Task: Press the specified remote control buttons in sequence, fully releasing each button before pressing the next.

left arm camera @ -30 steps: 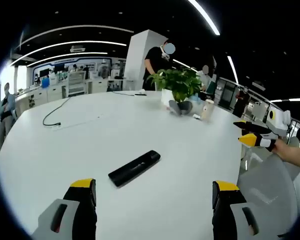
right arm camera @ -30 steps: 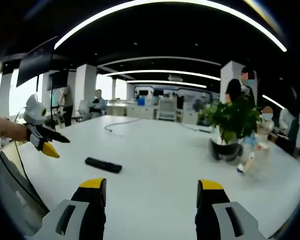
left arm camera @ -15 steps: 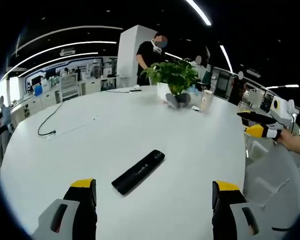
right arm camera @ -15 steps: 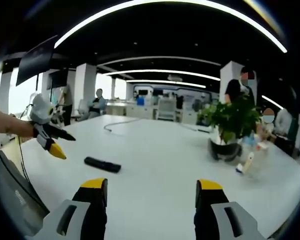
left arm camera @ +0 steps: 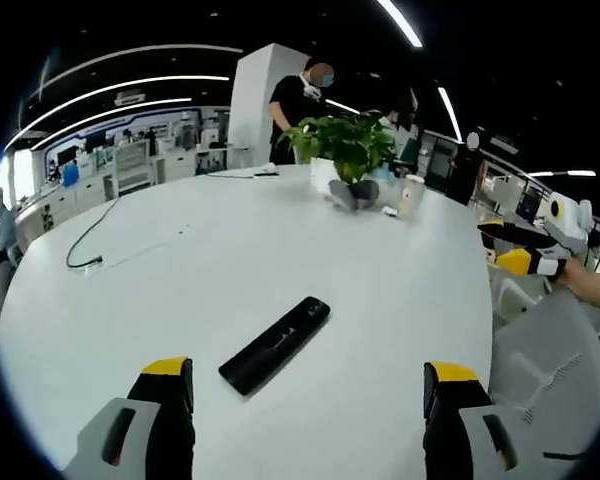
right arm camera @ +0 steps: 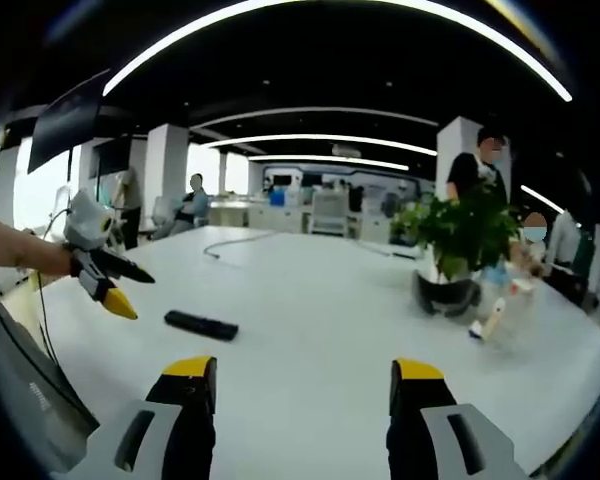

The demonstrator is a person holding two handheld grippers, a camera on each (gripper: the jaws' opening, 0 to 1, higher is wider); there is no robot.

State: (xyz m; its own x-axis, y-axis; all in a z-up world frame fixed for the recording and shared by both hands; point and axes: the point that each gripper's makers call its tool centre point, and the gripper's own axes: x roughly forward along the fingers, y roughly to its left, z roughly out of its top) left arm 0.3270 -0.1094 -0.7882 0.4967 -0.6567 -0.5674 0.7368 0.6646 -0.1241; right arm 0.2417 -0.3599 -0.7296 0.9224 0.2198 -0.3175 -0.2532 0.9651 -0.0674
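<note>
A black remote control (left arm camera: 275, 345) lies flat on the white round table (left arm camera: 240, 250), just ahead of my left gripper (left arm camera: 308, 374), whose jaws stand wide apart with nothing between them. In the right gripper view the same remote (right arm camera: 201, 324) sits left of centre, well ahead of my right gripper (right arm camera: 300, 372), which is open and empty too. The left gripper (right arm camera: 135, 293) enters that view from the left, held by a hand above the table edge near the remote. The right gripper (left arm camera: 502, 247) shows at the right of the left gripper view, jaws apart.
A potted plant (left arm camera: 350, 150) and a small bottle (left arm camera: 412, 195) stand at the far side of the table. A thin cable (left arm camera: 90, 240) trails across the table's left. A grey chair (left arm camera: 550, 360) sits by the near edge. People stand in the background.
The left gripper has drifted a little nearer the remote, so the remote sits slightly lower in its view. The right gripper has hardly moved. Both stay open.
</note>
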